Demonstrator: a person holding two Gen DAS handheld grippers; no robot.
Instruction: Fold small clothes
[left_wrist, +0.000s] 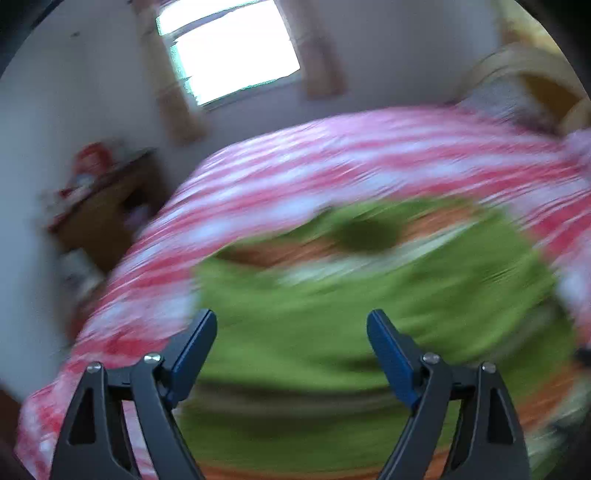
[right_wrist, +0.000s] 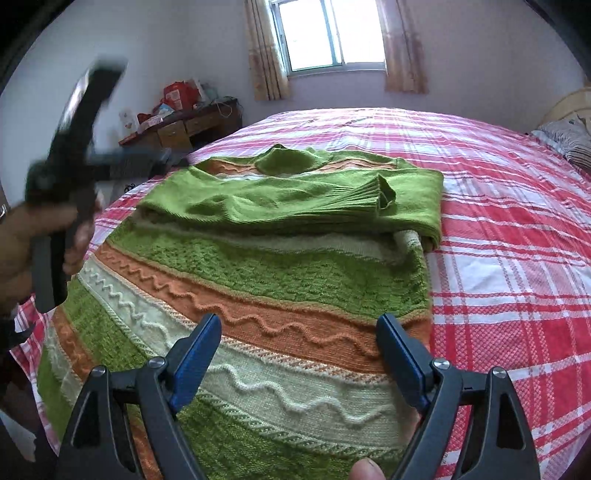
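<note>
A green knitted sweater (right_wrist: 280, 266) with orange and cream wavy bands lies flat on the bed, its hem nearest me. A green sleeve is folded across its chest, with the ribbed cuff (right_wrist: 380, 195) towards the right and the collar (right_wrist: 284, 158) at the far end. My right gripper (right_wrist: 299, 325) hovers open over the lower bands, nothing between its blue pads. In the left wrist view, heavily blurred, my left gripper (left_wrist: 291, 321) stands open above the sweater (left_wrist: 332, 295), holding nothing. A hand holds the left tool's blurred body (right_wrist: 55, 177) at the sweater's left side.
The bed has a red and white checked sheet (right_wrist: 517, 258) that stretches wide to the right of the sweater. A wooden desk (right_wrist: 184, 125) with red items stands by the far left wall. A window (right_wrist: 328, 33) is behind, and a pillow (right_wrist: 569, 144) at far right.
</note>
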